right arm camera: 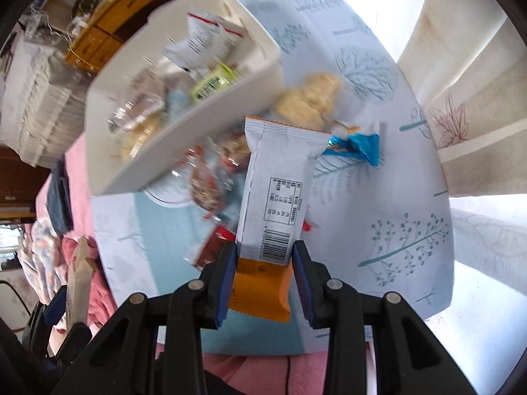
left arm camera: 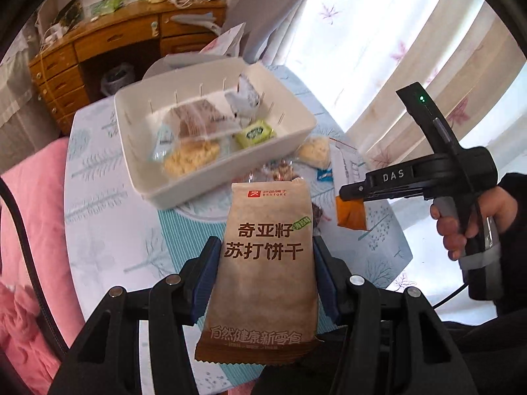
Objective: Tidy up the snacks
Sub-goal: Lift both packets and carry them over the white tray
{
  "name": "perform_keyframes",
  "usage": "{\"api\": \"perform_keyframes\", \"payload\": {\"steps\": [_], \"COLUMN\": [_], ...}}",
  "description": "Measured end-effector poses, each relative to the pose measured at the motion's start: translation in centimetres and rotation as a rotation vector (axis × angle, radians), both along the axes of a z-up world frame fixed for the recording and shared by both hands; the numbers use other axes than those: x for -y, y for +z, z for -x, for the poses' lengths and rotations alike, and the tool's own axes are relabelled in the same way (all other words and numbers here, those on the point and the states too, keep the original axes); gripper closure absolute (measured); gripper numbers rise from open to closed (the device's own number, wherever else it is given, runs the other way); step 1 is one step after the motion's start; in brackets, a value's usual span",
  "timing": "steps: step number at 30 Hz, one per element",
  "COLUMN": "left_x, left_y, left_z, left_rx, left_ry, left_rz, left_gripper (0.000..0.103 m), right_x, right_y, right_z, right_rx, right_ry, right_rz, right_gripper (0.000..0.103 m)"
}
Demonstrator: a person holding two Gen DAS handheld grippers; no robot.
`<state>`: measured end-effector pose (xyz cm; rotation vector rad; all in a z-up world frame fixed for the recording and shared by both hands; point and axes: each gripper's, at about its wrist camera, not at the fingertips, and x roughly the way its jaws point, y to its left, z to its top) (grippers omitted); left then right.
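Note:
My left gripper (left arm camera: 266, 256) is shut on a brown soda cracker packet (left arm camera: 263, 263) and holds it above the table, near the white bin's front corner. My right gripper (right arm camera: 265, 263) is shut on a white and orange snack packet (right arm camera: 273, 204) and holds it above the table; it also shows in the left wrist view (left arm camera: 350, 212). The white bin (left arm camera: 293, 138) holds several snacks, among them a green packet (left arm camera: 255, 135) and a clear bag of biscuits (left arm camera: 194, 121). It also shows in the right wrist view (right arm camera: 197, 131).
Loose snacks lie on the tablecloth by the bin: a pale puffed snack (right arm camera: 309, 98), a blue wrapper (right arm camera: 359, 146), a clear nut pack (right arm camera: 214, 181). A wooden desk (left arm camera: 108, 42) and grey chair (left arm camera: 263, 6) stand behind. Pink bedding (left arm camera: 29, 230) lies left.

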<state>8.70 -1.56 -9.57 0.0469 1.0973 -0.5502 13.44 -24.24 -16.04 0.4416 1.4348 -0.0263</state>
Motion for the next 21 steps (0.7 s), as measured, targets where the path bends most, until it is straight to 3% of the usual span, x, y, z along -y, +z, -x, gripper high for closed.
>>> {"api": "perform_keyframes", "payload": {"steps": [7,13,21], "left_x": [-0.5,-1.1,-2.7], "left_y": [2.0,2.5,0.5], "left_z": [-3.3,-7.3,-12.7], "left_rx": [0.034,0.058,0.045], "left_ry": [-0.053,-0.074,0.017], "left_rz": [0.013,0.006,0.048], "left_gripper": [0.05,0.05,0.05], "right_x": [-2.3,-3.4,-5.2], "right_y": [2.1,3.7,4.1], "right_z": [-0.3,-1.8,-4.1], "right_rx": [0.092,0.161,0.259], "right_ry": [-0.042,-0.075,-0.104], "right_rz": [0.007,0.08,0.124], "right_gripper": [0.068,0.068,0.068]}}
